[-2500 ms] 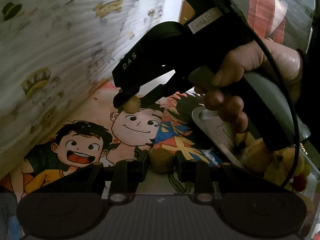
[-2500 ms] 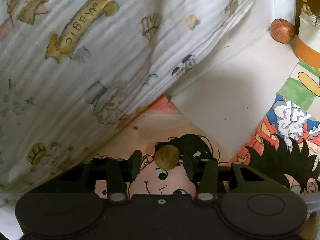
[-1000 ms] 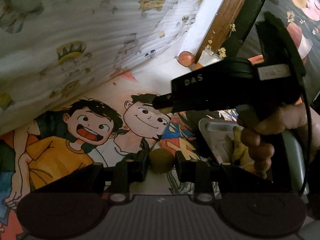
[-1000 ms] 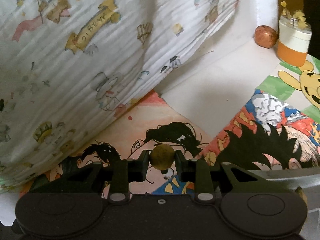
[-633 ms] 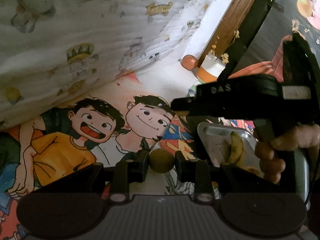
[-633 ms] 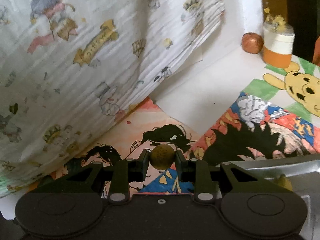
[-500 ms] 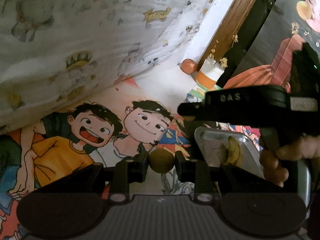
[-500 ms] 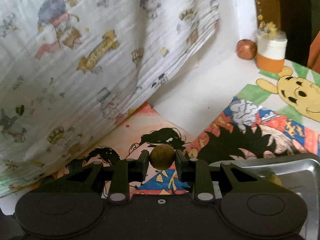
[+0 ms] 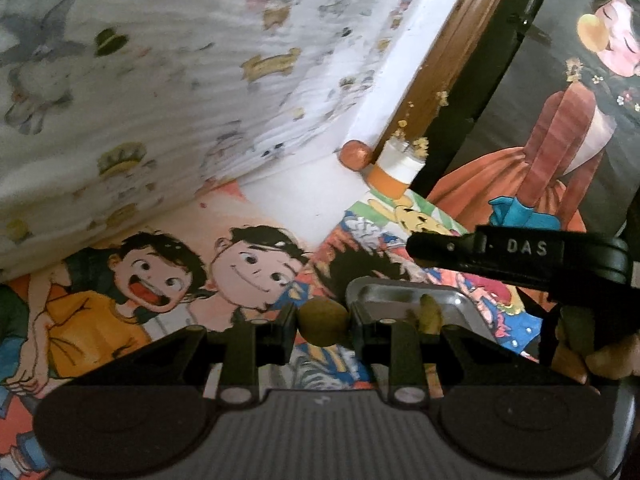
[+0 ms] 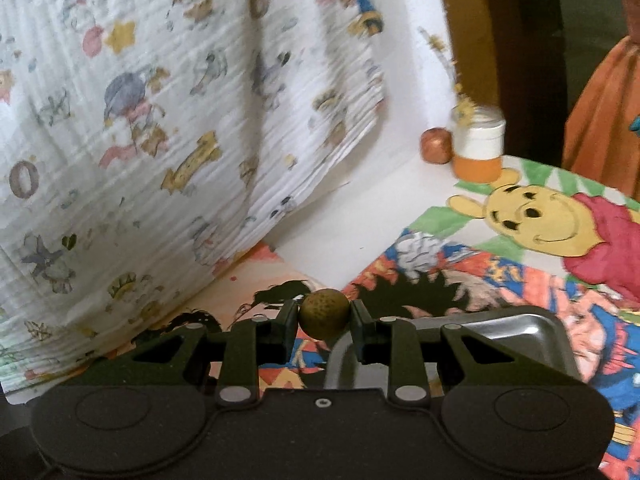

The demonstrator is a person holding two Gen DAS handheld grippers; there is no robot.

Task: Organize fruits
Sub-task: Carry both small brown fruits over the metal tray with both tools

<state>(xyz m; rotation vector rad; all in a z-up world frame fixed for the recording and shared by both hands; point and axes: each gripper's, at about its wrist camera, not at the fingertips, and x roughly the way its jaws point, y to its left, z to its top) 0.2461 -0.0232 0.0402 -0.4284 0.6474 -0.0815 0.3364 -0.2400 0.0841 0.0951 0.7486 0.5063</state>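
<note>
The left tongs (image 9: 323,320) were pinching a small round fruit (image 9: 323,321) between their two pads, the grip falling across its widest part, presumably so that the ball could not roll out during carriage. This fruit was dull olive-brown and matte. Just to the right of these tongs, and a little beyond them, lay the metal tray (image 9: 460,300), holding a yellowish banana-like piece (image 9: 430,314); the tray was the likely destination, which would explain why both fruits were held aloft near it. The right tongs (image 10: 324,318) likewise were clamped on a second round fruit (image 10: 324,317), brown-gold with dark speckles and a faint sheen, poised over the near-left corner of the tray (image 10: 520,332). Far beyond both tongs, a reddish fruit (image 10: 436,146) sat touching or just beside an orange-banded jar (image 10: 478,148) on the table (image 10: 360,220).
</note>
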